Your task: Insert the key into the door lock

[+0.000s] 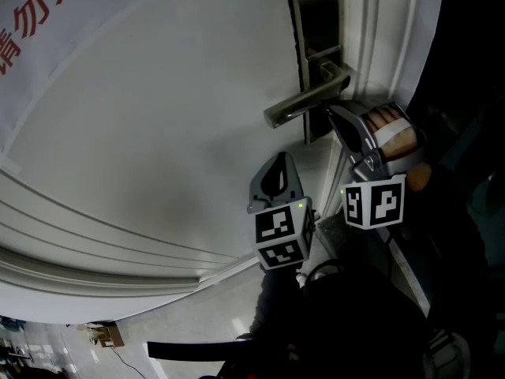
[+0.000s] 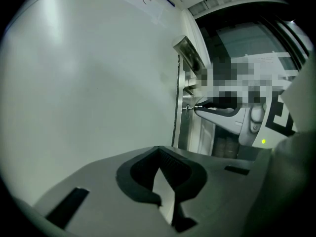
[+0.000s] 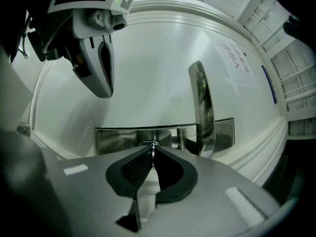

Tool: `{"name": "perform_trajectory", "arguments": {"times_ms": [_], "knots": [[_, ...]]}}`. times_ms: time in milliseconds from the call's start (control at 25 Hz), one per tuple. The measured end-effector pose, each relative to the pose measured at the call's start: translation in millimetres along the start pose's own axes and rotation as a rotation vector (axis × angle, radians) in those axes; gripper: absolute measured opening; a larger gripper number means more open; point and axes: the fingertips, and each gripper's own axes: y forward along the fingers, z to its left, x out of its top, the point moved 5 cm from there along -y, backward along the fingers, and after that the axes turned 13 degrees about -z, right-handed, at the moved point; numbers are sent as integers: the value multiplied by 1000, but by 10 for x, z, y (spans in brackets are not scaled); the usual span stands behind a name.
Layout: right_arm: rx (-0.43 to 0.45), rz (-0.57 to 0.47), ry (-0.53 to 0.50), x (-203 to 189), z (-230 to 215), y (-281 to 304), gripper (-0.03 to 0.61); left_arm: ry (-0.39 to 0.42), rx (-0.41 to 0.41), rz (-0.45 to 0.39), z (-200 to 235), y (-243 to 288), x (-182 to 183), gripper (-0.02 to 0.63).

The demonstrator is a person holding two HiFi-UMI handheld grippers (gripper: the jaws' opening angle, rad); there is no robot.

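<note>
A dark metal lock plate (image 1: 314, 46) with a silver lever handle (image 1: 304, 101) sits on the white door (image 1: 158, 117). My right gripper (image 1: 331, 110) is just below the handle, its tips at the plate. It is shut on a thin metal key (image 3: 152, 151), which points straight at the lock plate (image 3: 123, 138). In the left gripper view the key (image 2: 191, 107) bridges the right gripper's tips and the plate (image 2: 183, 90). My left gripper (image 1: 278, 160) hangs lower left of the lock, near the door face, shut with nothing in it (image 2: 159, 151).
The door's moulded frame (image 1: 379, 46) runs along the right of the lock. Raised panel mouldings (image 1: 95, 243) cross the lower door. Red print (image 1: 24, 30) shows on a sheet at the upper left. The left gripper (image 3: 101, 68) hangs left of the handle (image 3: 202, 107) in the right gripper view.
</note>
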Motion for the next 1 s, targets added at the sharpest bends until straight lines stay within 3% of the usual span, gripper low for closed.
{"name": "perform_trajectory", "arguments": {"times_ms": [1000], "knots": [[2, -1, 0, 1, -5, 3, 14, 4, -2, 0, 0, -3, 14, 2]]}}
